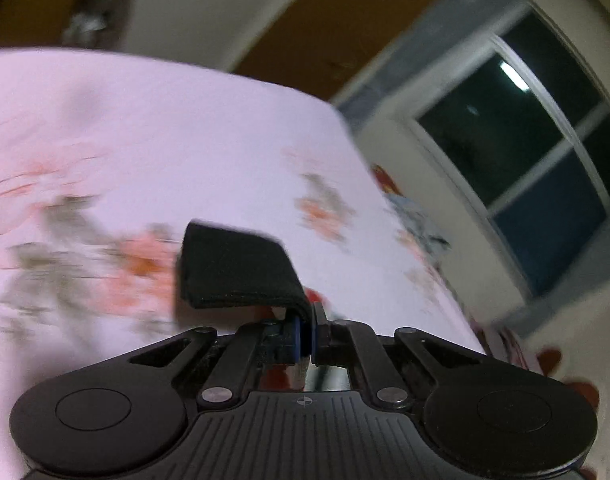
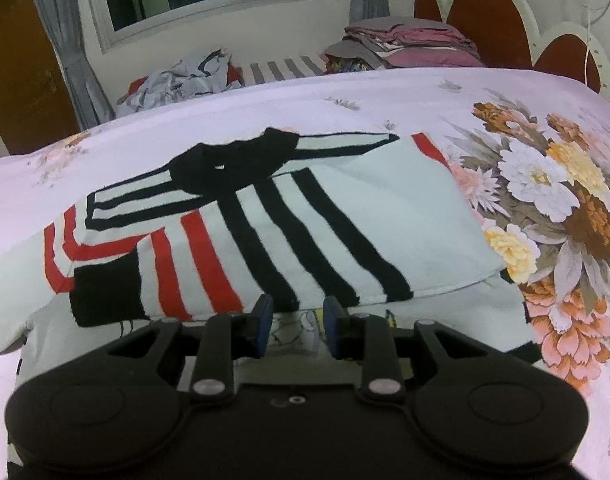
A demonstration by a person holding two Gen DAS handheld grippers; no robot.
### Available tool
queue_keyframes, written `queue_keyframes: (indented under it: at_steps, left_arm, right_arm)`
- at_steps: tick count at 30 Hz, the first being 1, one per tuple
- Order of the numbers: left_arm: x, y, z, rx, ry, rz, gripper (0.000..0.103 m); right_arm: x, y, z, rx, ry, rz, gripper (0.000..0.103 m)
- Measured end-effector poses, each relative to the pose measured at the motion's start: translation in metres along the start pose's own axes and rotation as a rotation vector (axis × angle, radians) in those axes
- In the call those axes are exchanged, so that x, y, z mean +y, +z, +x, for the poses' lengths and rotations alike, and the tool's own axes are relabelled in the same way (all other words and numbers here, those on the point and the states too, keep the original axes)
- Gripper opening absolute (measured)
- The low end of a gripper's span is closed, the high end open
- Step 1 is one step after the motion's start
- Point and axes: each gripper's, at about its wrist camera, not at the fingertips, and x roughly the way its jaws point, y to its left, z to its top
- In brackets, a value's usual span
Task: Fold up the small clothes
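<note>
Left wrist view: your left gripper (image 1: 306,326) has its 2 blue pads pressed together on the end of a black knit cuff (image 1: 235,270). The cuff juts forward and to the left of the fingers, lifted clear of the floral bedspread (image 1: 153,128), which is blurred here. Which sleeve this cuff belongs to cannot be told from this view alone.

Right wrist view: your right gripper (image 2: 297,322) has its 2 fingers apart, with nothing between the pads; only pale fabric shows through the gap. The striped sweater (image 2: 305,224) lies partly folded on the bedspread, directly ahead of these fingers, its near hem just beyond the fingertips. Its long axis runs across the view, from the near-left edge of the bed towards the right side, where the printed flowers sit. Its black collar (image 2: 241,164) lies at the far side, and a second black cuff (image 2: 105,292) rests at the near-left corner of the garment.

The relation that matters: the sweater's near hem is closest to your right hand, and it lies crosswise to the fingers, so a grip there would take the edge square-on. Your left hand already carries a cuff and is judged to be mid-fold. A pile of unfolded clothes (image 2: 181,80) and a stack of folded linen (image 2: 405,44) lie past the far edge of the bed.
</note>
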Motion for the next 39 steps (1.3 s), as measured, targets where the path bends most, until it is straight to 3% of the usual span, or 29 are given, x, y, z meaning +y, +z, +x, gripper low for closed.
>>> queue_keyframes:
  at_steps: [5,10,17,25,32,35,36,38,39]
  left_arm:
    - [-0.079,-0.022,0.013,0.076,-0.112,0.174,0.004]
    - [-0.169,-0.067,0.028,0.179,-0.210,0.355,0.004]
    - [-0.262,-0.140,0.039,0.304,-0.252,0.518,0.004]
    - [-0.324,-0.224,0.023,0.385,-0.294,0.669,0.004]
    - [-0.349,-0.284,0.033,0.478,-0.292,0.772,0.004]
    - [-0.356,-0.303,0.036,0.527,-0.295,0.784,0.004]
    - [-0.357,-0.307,0.038,0.541,-0.310,0.771,0.006]
    - [-0.361,-0.313,0.037,0.565,-0.355,0.737,0.031]
    - [-0.363,-0.315,0.032,0.564,-0.396,0.716,0.058]
  right_arm:
    - [-0.008,0.006,-0.001,-0.017,0.029,0.016,0.027]
    - [-0.023,0.014,-0.002,-0.036,0.054,0.034,0.027]
    - [-0.056,0.019,-0.007,-0.049,0.087,0.068,0.029]
    - [-0.098,0.021,-0.009,-0.046,0.120,0.102,0.029]
    - [-0.136,0.024,-0.008,-0.043,0.106,0.125,0.030]
    - [-0.151,0.025,-0.009,-0.042,0.103,0.135,0.036]
    - [-0.155,0.026,-0.010,-0.044,0.101,0.137,0.040]
    - [-0.162,0.026,-0.012,-0.048,0.096,0.142,0.041]
    - [-0.164,0.026,-0.012,-0.051,0.096,0.148,0.041]
